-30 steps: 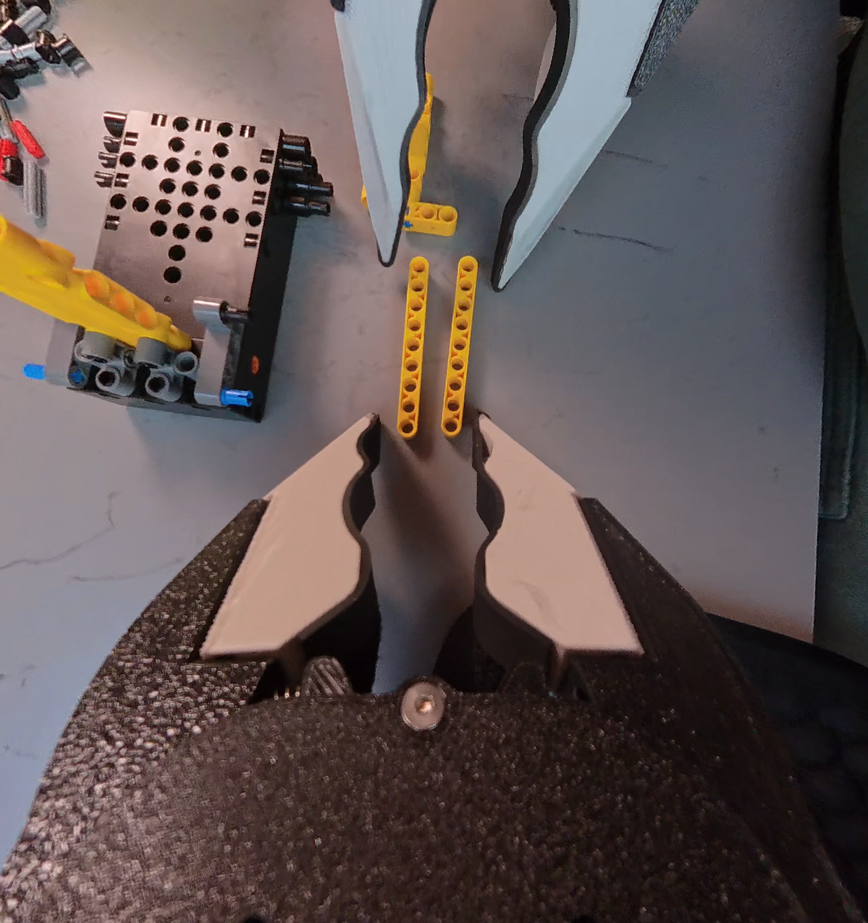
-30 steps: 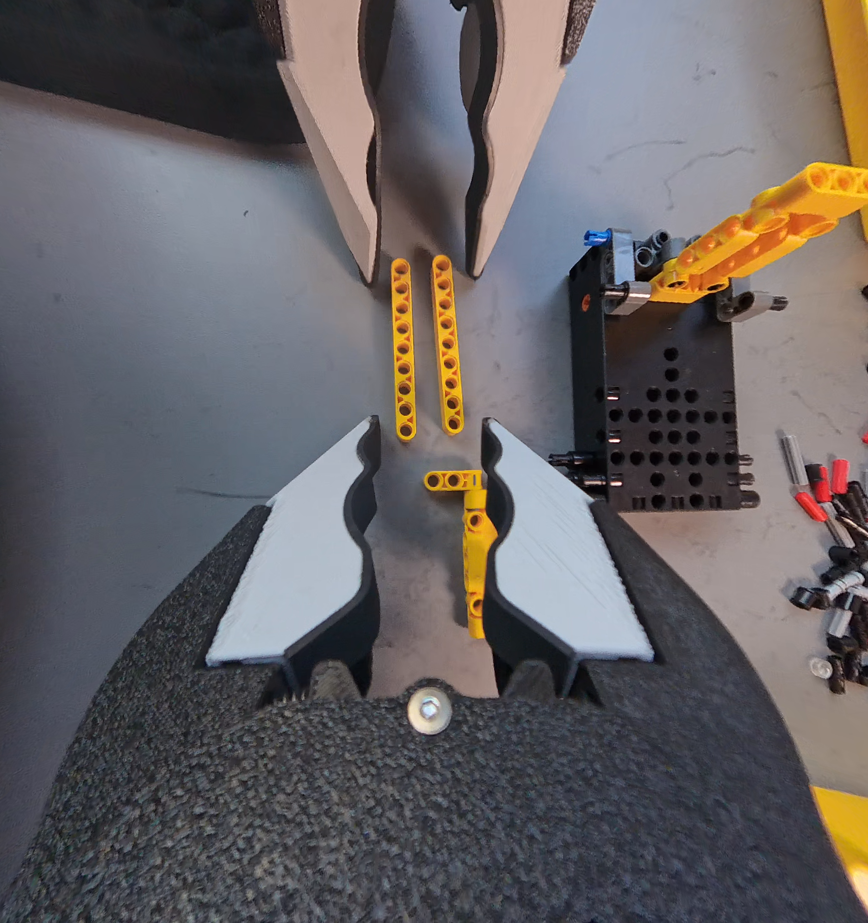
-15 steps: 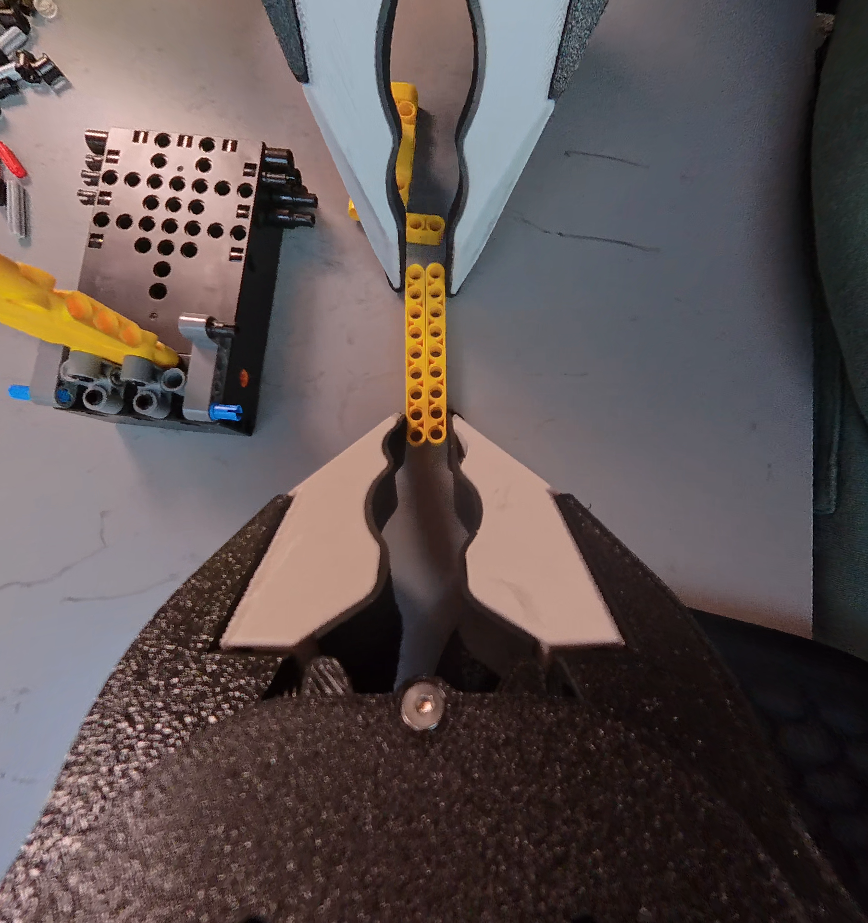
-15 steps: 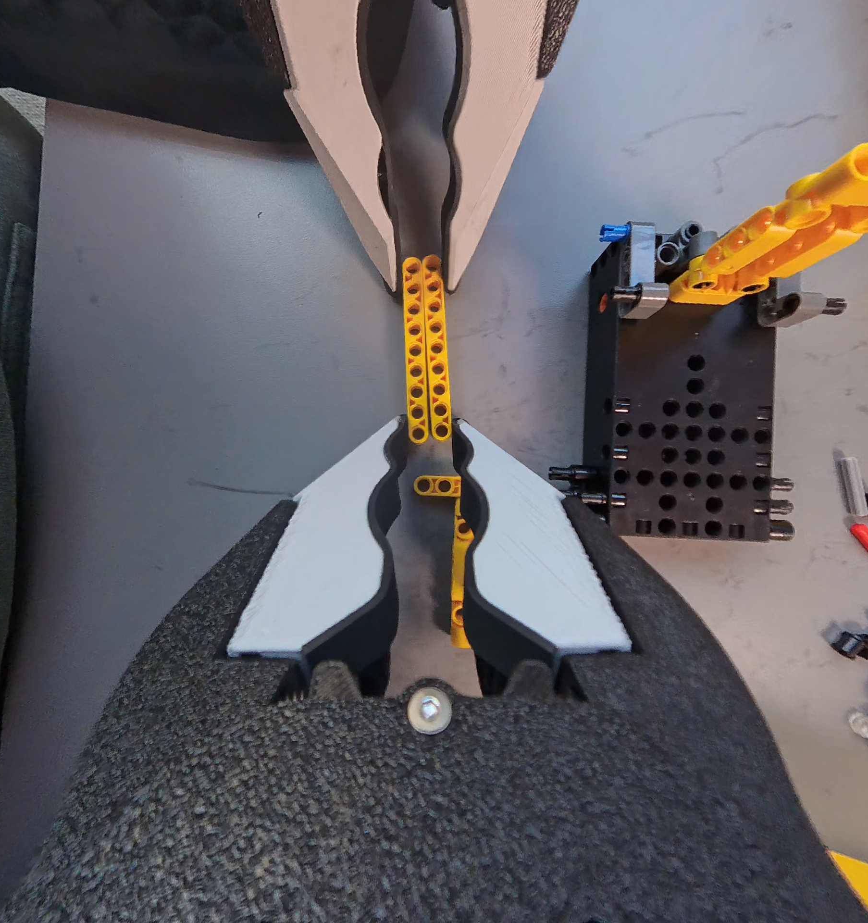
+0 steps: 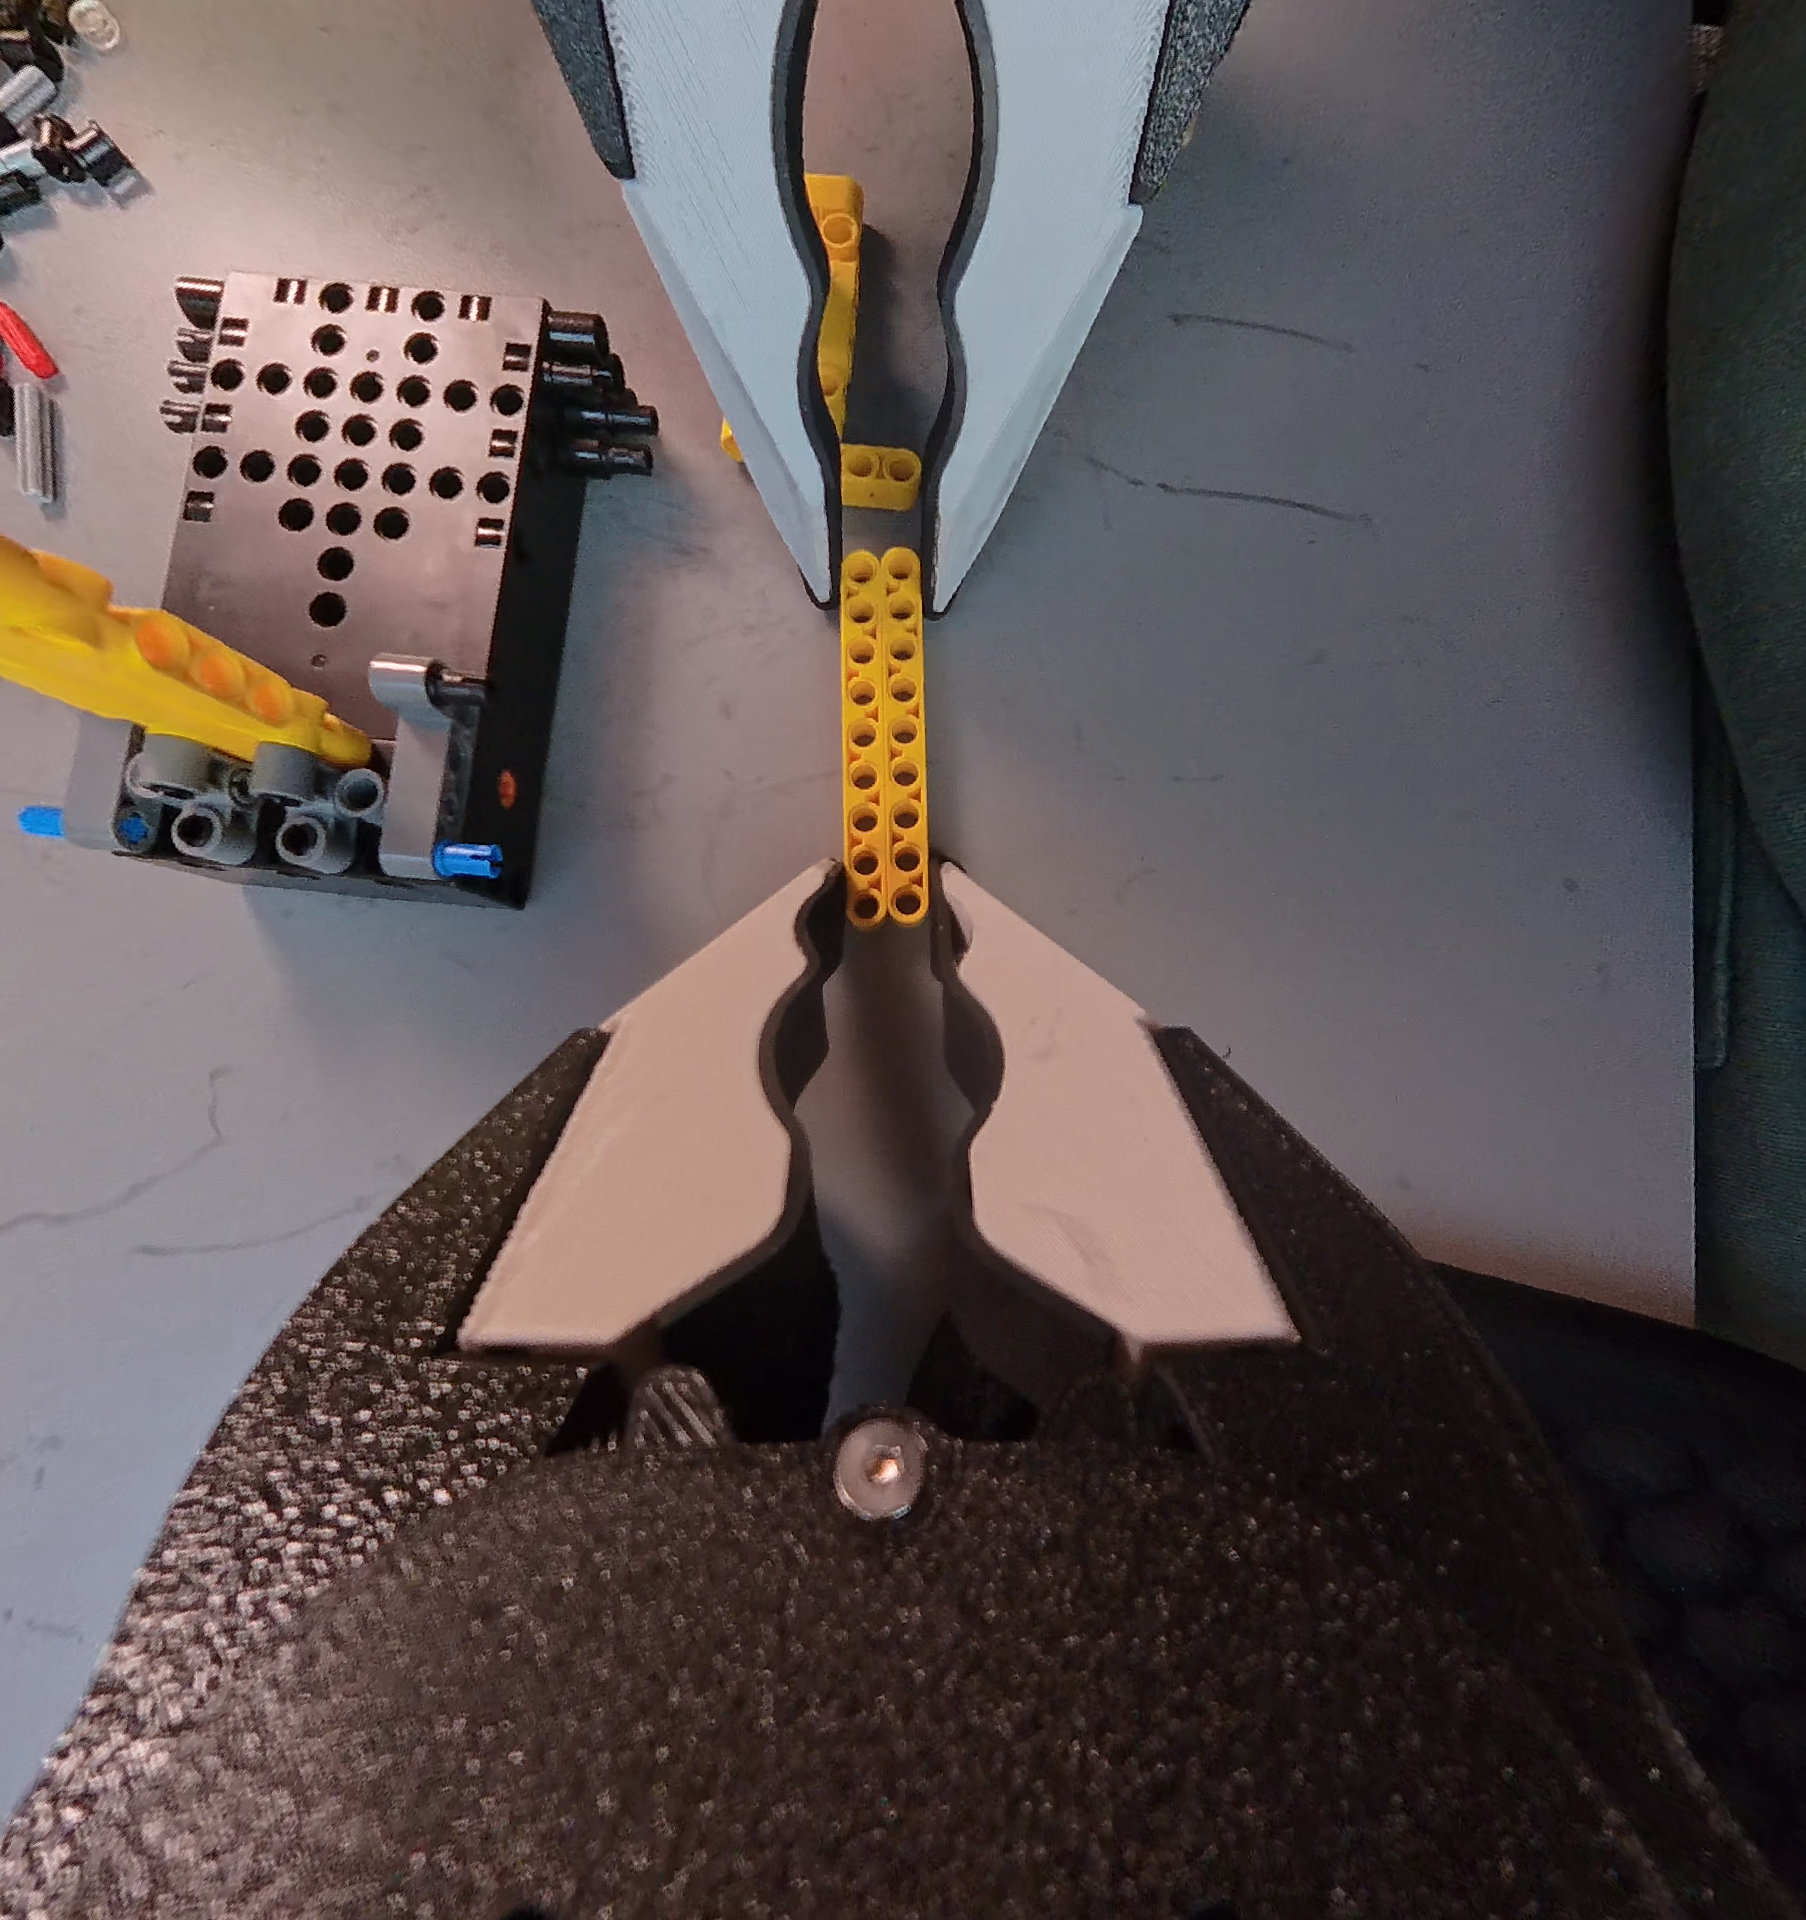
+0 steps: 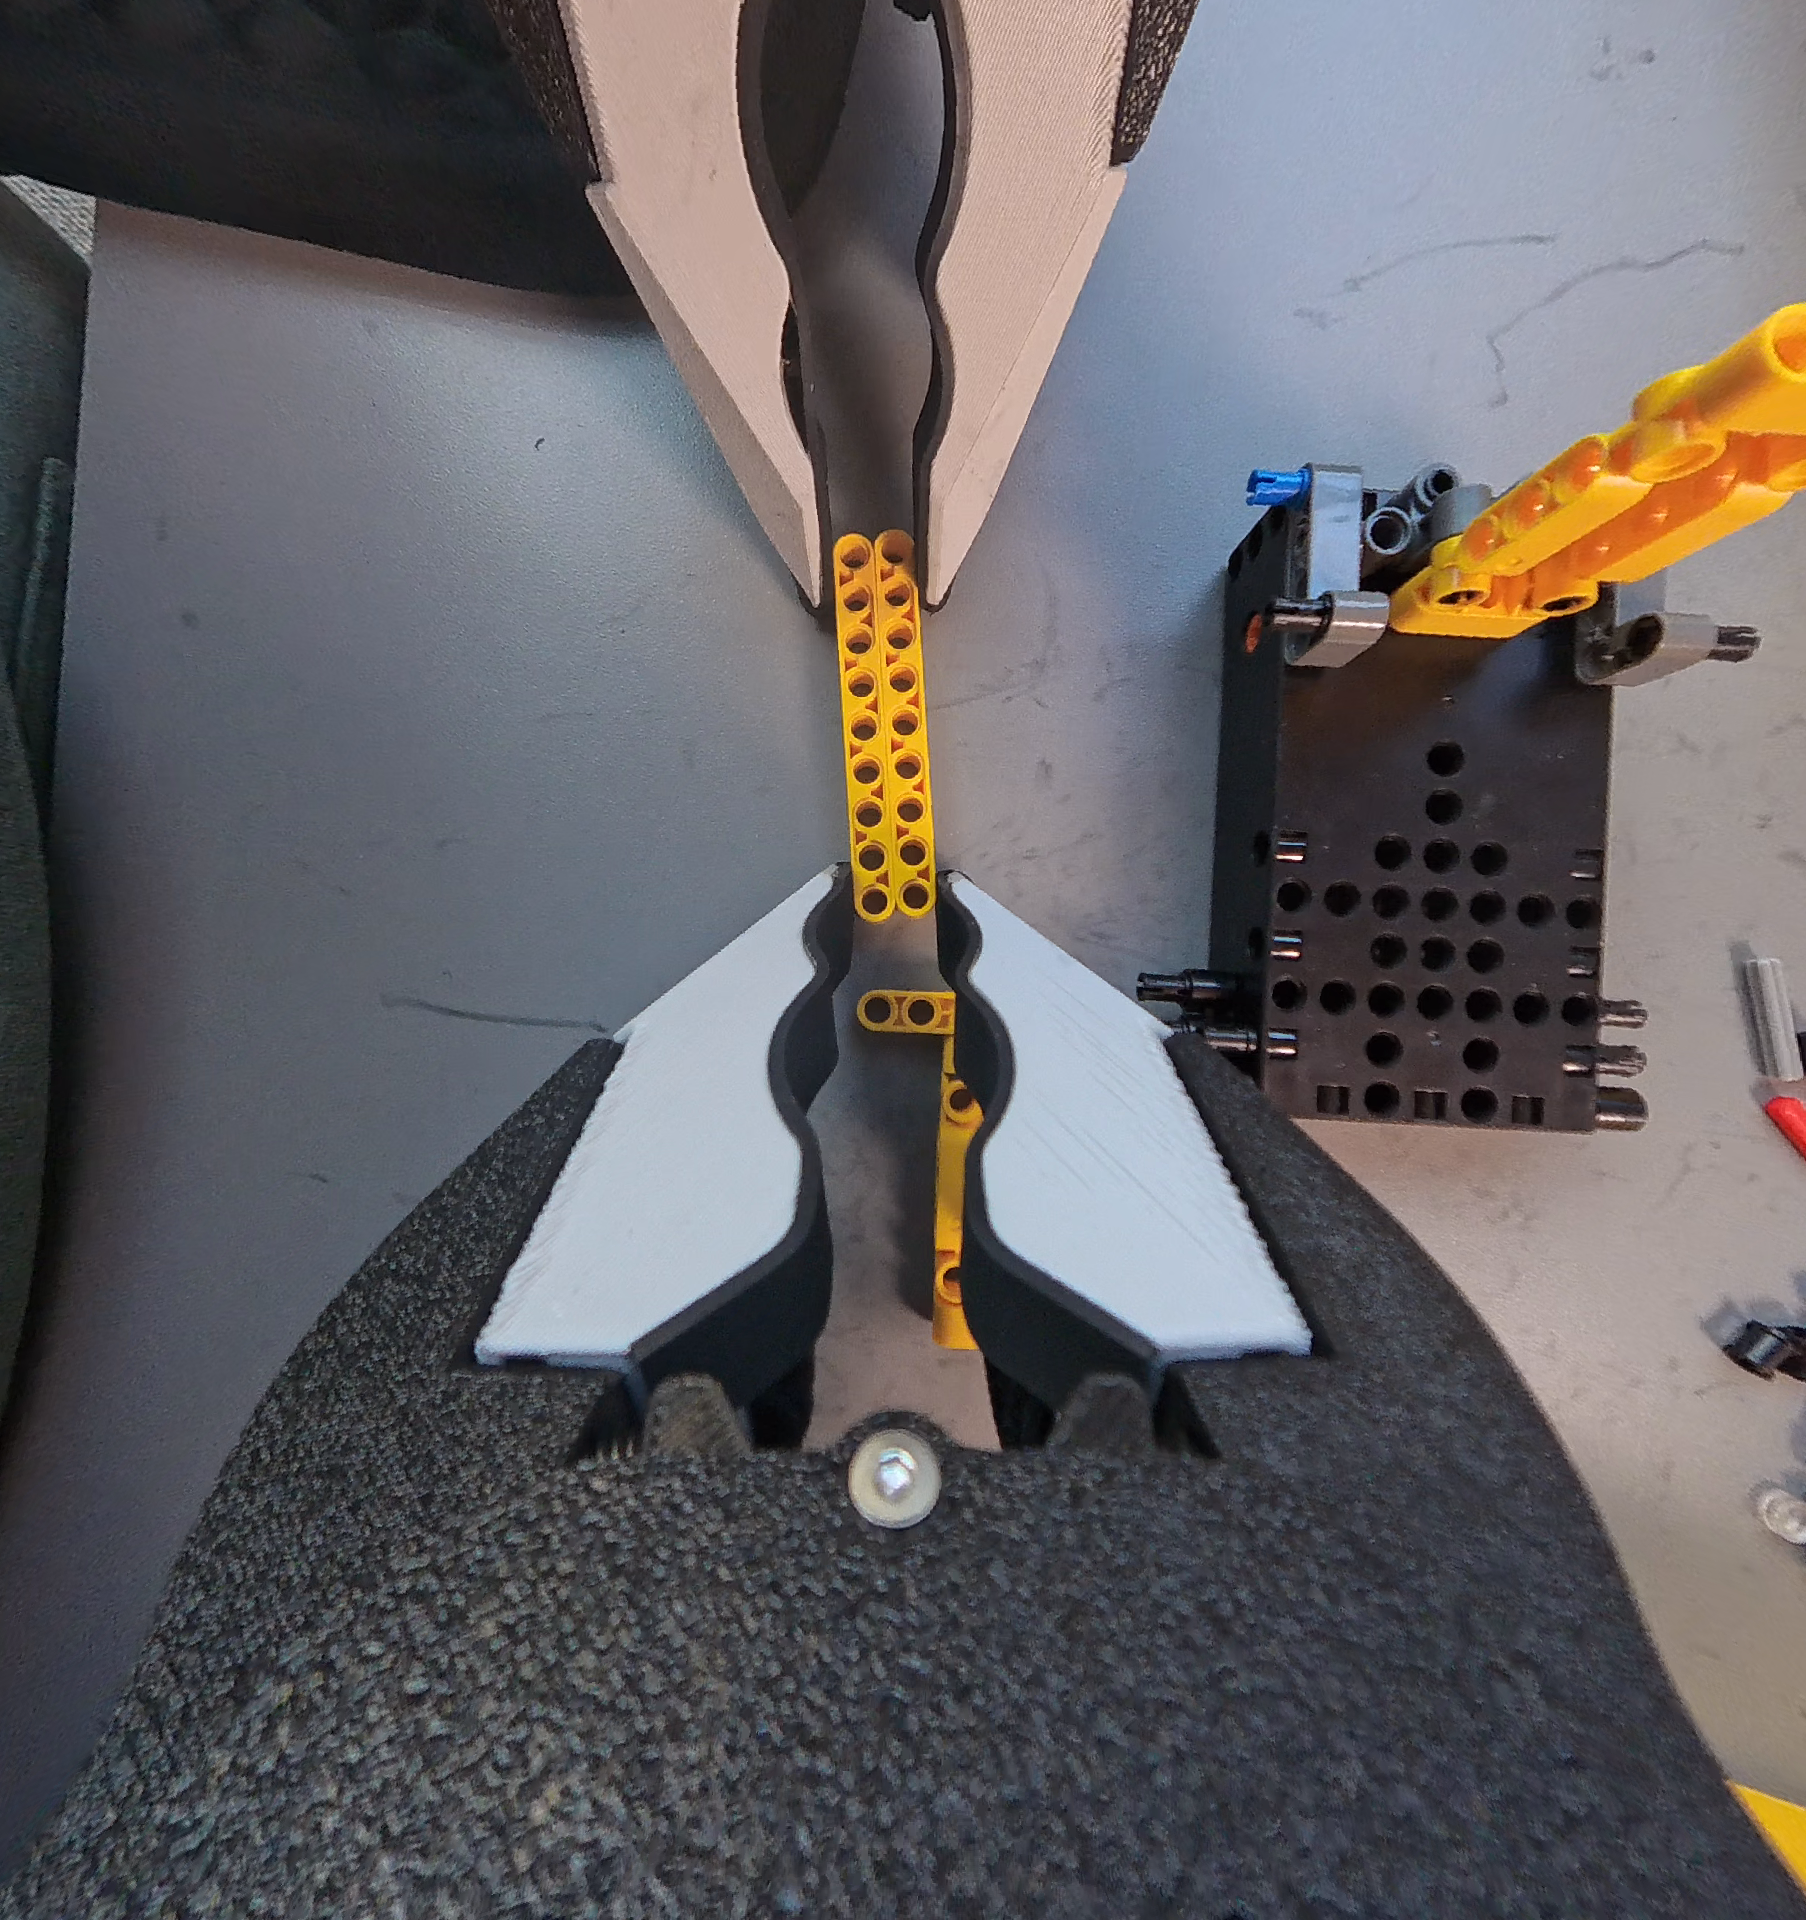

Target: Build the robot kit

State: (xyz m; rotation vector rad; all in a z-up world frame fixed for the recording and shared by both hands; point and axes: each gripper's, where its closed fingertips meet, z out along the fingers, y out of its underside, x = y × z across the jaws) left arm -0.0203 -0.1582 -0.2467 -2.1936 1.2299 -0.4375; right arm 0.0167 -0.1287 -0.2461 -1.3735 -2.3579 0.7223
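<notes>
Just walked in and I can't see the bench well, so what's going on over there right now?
A person is working two handheld grippers head to head on a grey table. The left gripper and the right gripper each pinch one end of a pair of long yellow beams, pressed side by side and lying flat. An L-shaped yellow piece lies between the right gripper's fingers, not gripped. A black perforated block with a yellow arm sits off to the side, near loose small parts.

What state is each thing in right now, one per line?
Left gripper: shut on the near end of the yellow beams.
Right gripper: shut on their other end.
Two yellow beams: flat, side by side, touching.
Yellow L-shaped beam: flat under the right gripper, loose.
Black block: flat, yellow arm attached.
</notes>
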